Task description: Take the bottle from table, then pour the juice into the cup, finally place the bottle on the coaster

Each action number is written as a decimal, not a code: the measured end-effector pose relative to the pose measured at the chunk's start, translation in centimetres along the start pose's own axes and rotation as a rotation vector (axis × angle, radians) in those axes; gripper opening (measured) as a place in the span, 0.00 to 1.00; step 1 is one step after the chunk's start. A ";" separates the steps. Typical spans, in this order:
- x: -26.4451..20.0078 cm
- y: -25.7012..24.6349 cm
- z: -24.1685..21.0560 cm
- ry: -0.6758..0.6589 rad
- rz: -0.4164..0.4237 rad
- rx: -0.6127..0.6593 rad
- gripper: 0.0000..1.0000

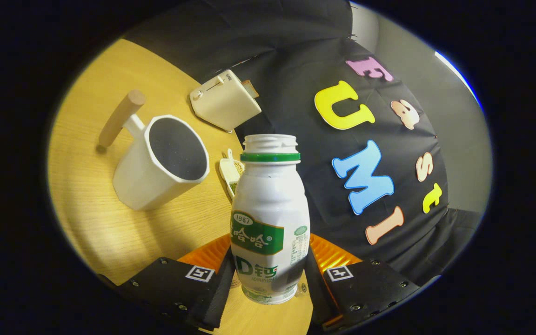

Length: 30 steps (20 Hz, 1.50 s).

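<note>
The tool [268,279] is clamped on the uncapped white bottle [270,218], both fingers pressing its lower sides. Beyond it sits a light wooden desk [105,232] with a white cup [161,163] that has a wooden handle, plus a cream toaster [225,100] near the black cloth wall [296,56].

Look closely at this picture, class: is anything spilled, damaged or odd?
No spill shows. The gripper is shut on the bottle, whose white side is dented just under its green ring. The bottle has no cap. The cup looks tilted, probably because the camera is tipped.
</note>
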<state>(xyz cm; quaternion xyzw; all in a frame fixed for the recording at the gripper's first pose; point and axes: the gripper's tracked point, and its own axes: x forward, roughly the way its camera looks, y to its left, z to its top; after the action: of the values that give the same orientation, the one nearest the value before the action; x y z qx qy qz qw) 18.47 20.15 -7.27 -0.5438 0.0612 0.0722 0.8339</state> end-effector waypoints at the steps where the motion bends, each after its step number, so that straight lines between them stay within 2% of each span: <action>1: -0.2 -0.1 -0.1 0.000 -0.006 -0.021 0.72; 18: 0.4 -2.1 0.7 0.011 -0.085 -0.347 0.72; 26: 0.8 -2.4 1.1 0.014 -0.098 -0.446 0.72; 30: 0.9 -3.2 1.8 0.010 -0.131 -0.518 0.72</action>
<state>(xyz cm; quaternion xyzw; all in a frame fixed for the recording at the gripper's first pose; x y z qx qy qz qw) 19.95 20.55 -3.89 -0.7422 0.0093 0.0289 0.6695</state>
